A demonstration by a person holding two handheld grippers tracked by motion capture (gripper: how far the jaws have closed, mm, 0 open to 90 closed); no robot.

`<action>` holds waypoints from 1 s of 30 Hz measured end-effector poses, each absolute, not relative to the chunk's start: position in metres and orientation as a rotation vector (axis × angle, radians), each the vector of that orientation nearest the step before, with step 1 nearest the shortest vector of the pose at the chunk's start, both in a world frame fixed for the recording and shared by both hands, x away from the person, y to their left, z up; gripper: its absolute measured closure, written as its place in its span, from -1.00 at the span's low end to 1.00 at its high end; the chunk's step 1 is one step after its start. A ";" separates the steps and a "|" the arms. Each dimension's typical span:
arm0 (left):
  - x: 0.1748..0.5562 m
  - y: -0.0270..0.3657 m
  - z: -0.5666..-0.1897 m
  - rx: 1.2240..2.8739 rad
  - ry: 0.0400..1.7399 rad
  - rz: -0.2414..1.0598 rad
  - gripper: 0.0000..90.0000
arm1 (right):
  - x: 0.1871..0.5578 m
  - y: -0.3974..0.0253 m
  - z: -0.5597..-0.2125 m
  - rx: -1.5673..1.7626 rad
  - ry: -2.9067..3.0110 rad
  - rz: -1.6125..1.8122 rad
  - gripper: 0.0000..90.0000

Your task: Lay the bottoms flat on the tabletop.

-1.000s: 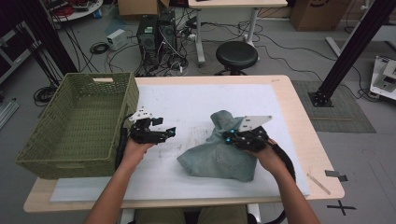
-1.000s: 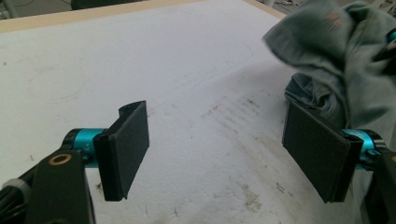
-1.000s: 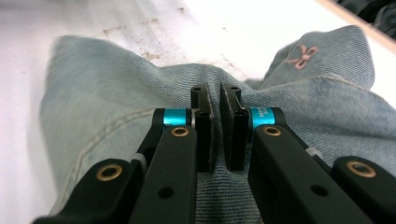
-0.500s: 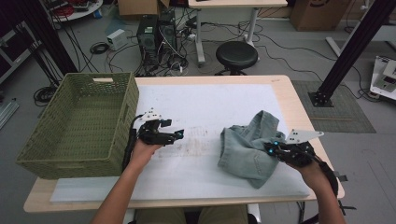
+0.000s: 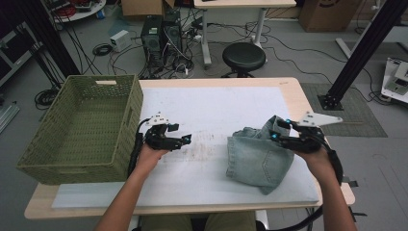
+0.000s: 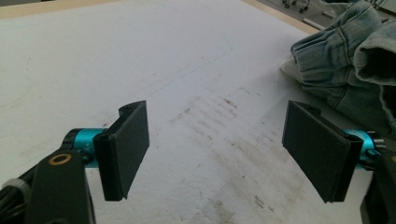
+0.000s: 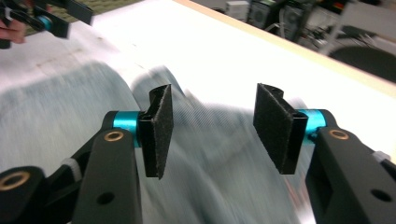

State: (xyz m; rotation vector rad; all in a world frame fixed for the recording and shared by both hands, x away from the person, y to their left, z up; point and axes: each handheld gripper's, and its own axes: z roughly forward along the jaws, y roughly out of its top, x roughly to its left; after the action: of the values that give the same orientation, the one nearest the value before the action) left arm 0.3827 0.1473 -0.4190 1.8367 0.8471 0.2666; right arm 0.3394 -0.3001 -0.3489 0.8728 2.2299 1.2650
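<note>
Crumpled light-blue denim jeans (image 5: 257, 156) lie on the right half of the white mat (image 5: 211, 108). My right gripper (image 5: 278, 133) hovers at their upper right edge. In the right gripper view it (image 7: 212, 109) stands open, the blurred denim (image 7: 70, 102) passing below and behind the jaws. My left gripper (image 5: 185, 139) rests low over the mat left of centre, beside the basket. It (image 6: 215, 123) is open with nothing between the jaws, and the jeans (image 6: 345, 60) lie ahead to the right in its view.
A large green woven basket (image 5: 120, 103) stands at the table's left side, nothing showing inside it. The mat has brown smudges (image 5: 207, 142) near the middle. A stool (image 5: 244, 55), computer towers and cables are on the floor beyond the table's far edge.
The right gripper has dragged the jeans from the table's middle to the right and now stands open over them. The left gripper stayed near the basket, shifting only slightly.
</note>
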 end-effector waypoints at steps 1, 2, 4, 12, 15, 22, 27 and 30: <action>0.383 0.148 -0.419 1.832 0.851 0.265 -0.49 | 0.345 -0.290 -0.347 0.850 2.255 1.260 0.01; 0.383 0.148 -0.419 1.832 0.849 0.268 -0.49 | 0.351 -0.281 -0.347 0.826 2.289 1.257 0.00; 0.382 0.150 -0.418 1.829 0.852 0.270 -0.49 | 0.364 -0.262 -0.350 0.796 2.376 1.200 -0.03; 0.380 0.156 -0.418 1.827 0.858 0.277 -0.49 | 0.395 -0.232 -0.379 0.829 2.682 1.077 0.59; 0.379 0.159 -0.418 1.821 0.865 0.281 -0.49 | 0.397 -0.216 -0.384 0.724 2.765 1.108 0.75; 0.380 0.168 -0.418 1.799 0.897 0.301 -0.49 | 0.395 -0.168 -0.379 0.509 2.717 1.364 0.77; 0.379 0.177 -0.413 1.771 0.926 0.330 -0.49 | 0.402 -0.153 -0.368 0.595 2.418 1.508 0.74; 0.378 0.182 -0.412 1.765 0.930 0.336 -0.49 | 0.406 -0.154 -0.369 0.700 2.304 1.385 0.46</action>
State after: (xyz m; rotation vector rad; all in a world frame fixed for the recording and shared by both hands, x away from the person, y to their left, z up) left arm 0.3785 0.1820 -0.4119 1.7652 0.9297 0.3363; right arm 0.4064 -0.1544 -0.3687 0.7001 2.3042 1.3853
